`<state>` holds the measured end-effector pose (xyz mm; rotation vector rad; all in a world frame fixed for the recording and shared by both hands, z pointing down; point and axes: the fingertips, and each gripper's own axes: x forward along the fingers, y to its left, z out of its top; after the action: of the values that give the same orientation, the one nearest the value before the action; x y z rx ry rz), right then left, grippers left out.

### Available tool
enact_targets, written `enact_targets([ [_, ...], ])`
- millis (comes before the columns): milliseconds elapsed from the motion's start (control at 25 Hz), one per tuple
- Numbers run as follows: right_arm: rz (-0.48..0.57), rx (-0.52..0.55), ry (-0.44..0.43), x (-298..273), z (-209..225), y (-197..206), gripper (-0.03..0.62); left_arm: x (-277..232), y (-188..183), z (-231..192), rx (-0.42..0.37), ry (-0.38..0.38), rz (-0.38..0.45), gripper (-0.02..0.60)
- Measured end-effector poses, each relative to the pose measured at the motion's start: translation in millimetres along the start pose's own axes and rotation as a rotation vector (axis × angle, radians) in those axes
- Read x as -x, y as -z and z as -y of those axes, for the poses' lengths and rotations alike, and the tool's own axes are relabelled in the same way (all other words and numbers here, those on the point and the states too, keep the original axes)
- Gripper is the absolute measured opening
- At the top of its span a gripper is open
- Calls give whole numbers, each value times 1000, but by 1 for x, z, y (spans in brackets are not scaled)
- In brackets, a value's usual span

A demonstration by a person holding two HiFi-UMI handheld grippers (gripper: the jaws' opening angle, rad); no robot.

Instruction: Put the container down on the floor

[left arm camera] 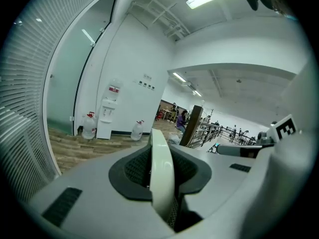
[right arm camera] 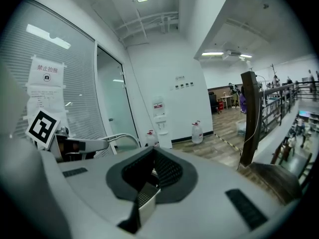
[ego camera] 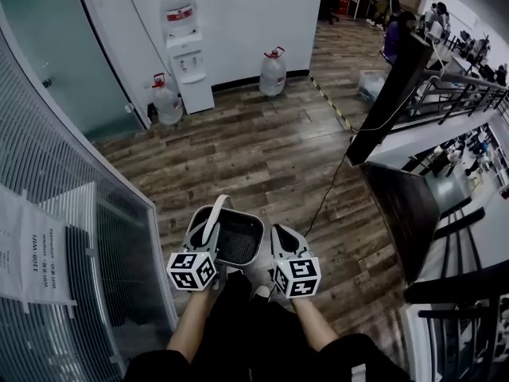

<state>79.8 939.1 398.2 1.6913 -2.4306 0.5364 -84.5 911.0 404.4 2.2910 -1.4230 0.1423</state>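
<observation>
A pale grey container (ego camera: 232, 235) with a dark mesh inside hangs above the wooden floor (ego camera: 270, 150), just in front of the person's legs. Its white handle (ego camera: 211, 220) arches over the left side. My left gripper (ego camera: 208, 235) is shut on that handle, which in the left gripper view runs as a white band (left arm camera: 160, 156) between the jaws of the left gripper (left arm camera: 160, 183). My right gripper (ego camera: 276, 235) is shut on the container's right rim. In the right gripper view, a piece of meshed rim (right arm camera: 146, 201) sits pinched in the right gripper (right arm camera: 150, 180).
A glass wall with blinds (ego camera: 64, 213) runs close on the left. A water dispenser (ego camera: 187, 54) and two water bottles (ego camera: 273, 72) (ego camera: 165, 100) stand at the far wall. A dark post (ego camera: 390, 94), a railing (ego camera: 457, 94) and a floor cable (ego camera: 330, 189) lie right.
</observation>
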Motion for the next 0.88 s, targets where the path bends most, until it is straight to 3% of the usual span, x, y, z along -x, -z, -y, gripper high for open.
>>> enact_targets([
  [360, -24, -2, -7, -32, 8, -10, 11, -39, -14, -8, -4, 31, -16, 86],
  [880, -56, 39, -27, -150, 15, -53, 11, -132, -48, -57, -7, 69, -52, 86],
])
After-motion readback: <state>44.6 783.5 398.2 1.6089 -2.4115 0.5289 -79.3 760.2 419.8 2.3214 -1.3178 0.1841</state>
